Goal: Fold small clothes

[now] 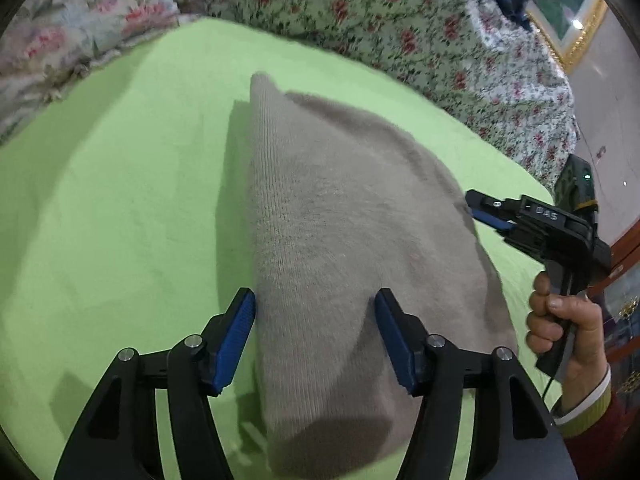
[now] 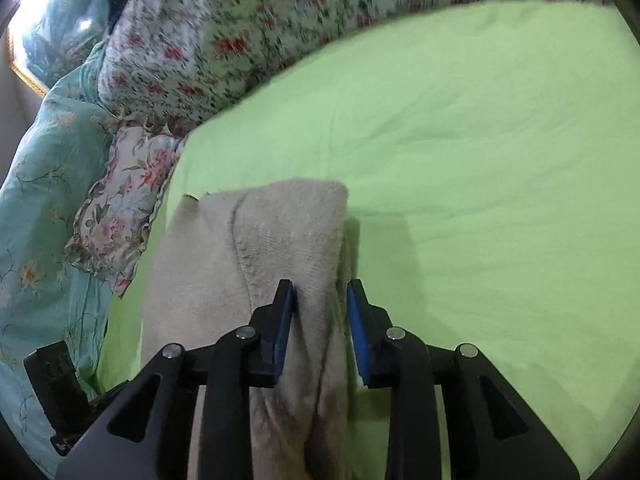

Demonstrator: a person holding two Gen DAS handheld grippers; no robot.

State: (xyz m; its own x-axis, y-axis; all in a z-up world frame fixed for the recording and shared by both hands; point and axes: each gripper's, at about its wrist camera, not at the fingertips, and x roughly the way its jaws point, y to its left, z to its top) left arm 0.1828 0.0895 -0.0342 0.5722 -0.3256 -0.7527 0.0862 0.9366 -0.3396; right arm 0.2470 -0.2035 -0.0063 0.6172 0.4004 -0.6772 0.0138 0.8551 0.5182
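A beige knitted garment (image 1: 344, 240) lies folded on the green sheet (image 1: 120, 208). My left gripper (image 1: 316, 312) is open, its blue pads straddling the garment's near left part, close above it. My right gripper (image 1: 486, 210) shows at the garment's right edge in the left wrist view, held by a hand. In the right wrist view the right gripper (image 2: 322, 300) is open, its fingers either side of the garment's (image 2: 280, 236) right edge, where a folded layer lies on top. Whether the pads touch the cloth I cannot tell.
A floral quilt (image 1: 400, 28) is bunched along the far side of the sheet. A floral pillow (image 2: 120, 208) and a turquoise floral cover (image 2: 40, 184) lie left of the garment. The green sheet (image 2: 500, 160) stretches to the right. A gold-framed picture (image 1: 572, 28) stands far right.
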